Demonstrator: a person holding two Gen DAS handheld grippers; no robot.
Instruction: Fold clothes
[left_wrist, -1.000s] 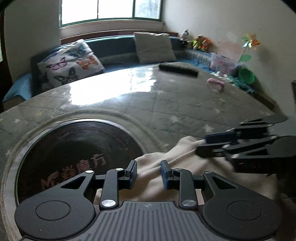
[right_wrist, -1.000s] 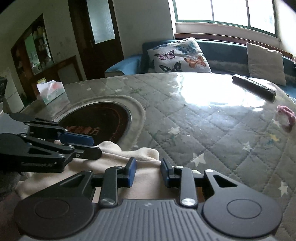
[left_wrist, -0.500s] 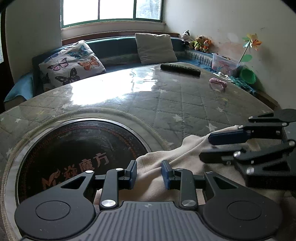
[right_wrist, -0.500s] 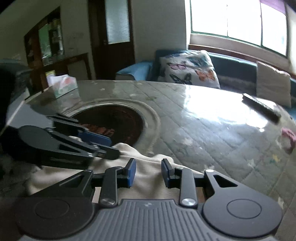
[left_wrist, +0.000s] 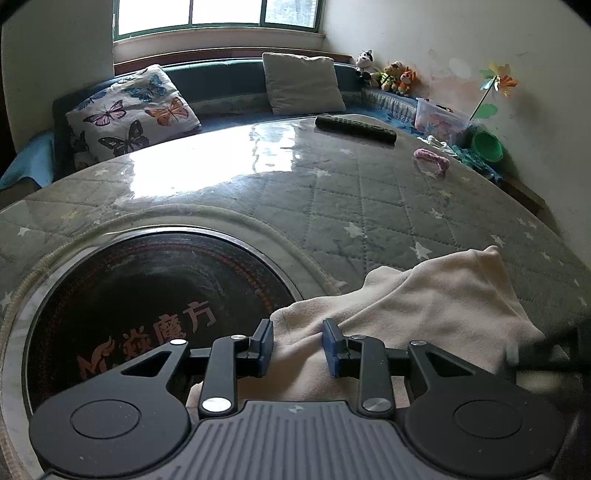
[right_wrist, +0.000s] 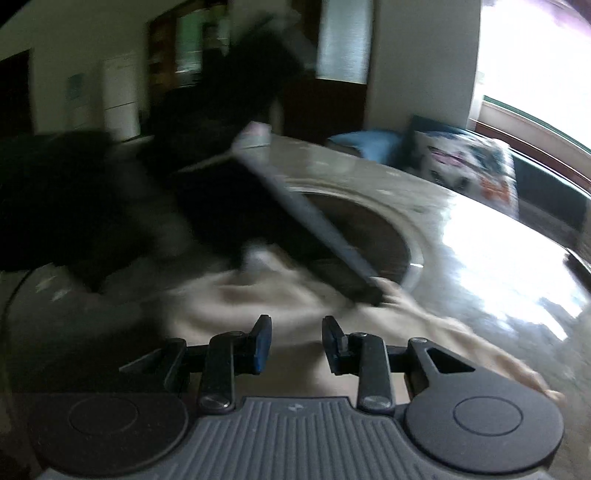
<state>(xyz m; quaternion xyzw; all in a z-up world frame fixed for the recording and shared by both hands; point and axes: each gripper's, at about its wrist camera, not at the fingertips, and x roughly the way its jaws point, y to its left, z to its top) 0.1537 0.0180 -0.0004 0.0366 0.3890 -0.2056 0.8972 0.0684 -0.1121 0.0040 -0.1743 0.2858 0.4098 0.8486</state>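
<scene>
Your left gripper (left_wrist: 297, 341) had its jaws apart, with the cream cloth (left_wrist: 424, 310) bunched on the table (left_wrist: 369, 206) directly ahead of them. A raised fold of the cloth ran into the gap between the blue pads (left_wrist: 266, 338), but whether it touched either pad could not be told; nothing was clamped. The cloth spread to your right from there, its far corner lying on the quilted cover, its near left edge overlapping the rim of the dark round inset (left_wrist: 147, 295).

Your right gripper (right_wrist: 295, 341) also had its jaws apart and empty. That view was heavily blurred. The cloth (right_wrist: 280, 295) lay just ahead of and beneath the jaws, stretching toward the right edge. The left gripper (right_wrist: 303, 236) showed as a dark smear reaching down onto the cloth beyond your right jaws.

Farther off on the table lay a remote (left_wrist: 355, 127) and a small pink item (left_wrist: 431, 162), both well apart from the cloth.
</scene>
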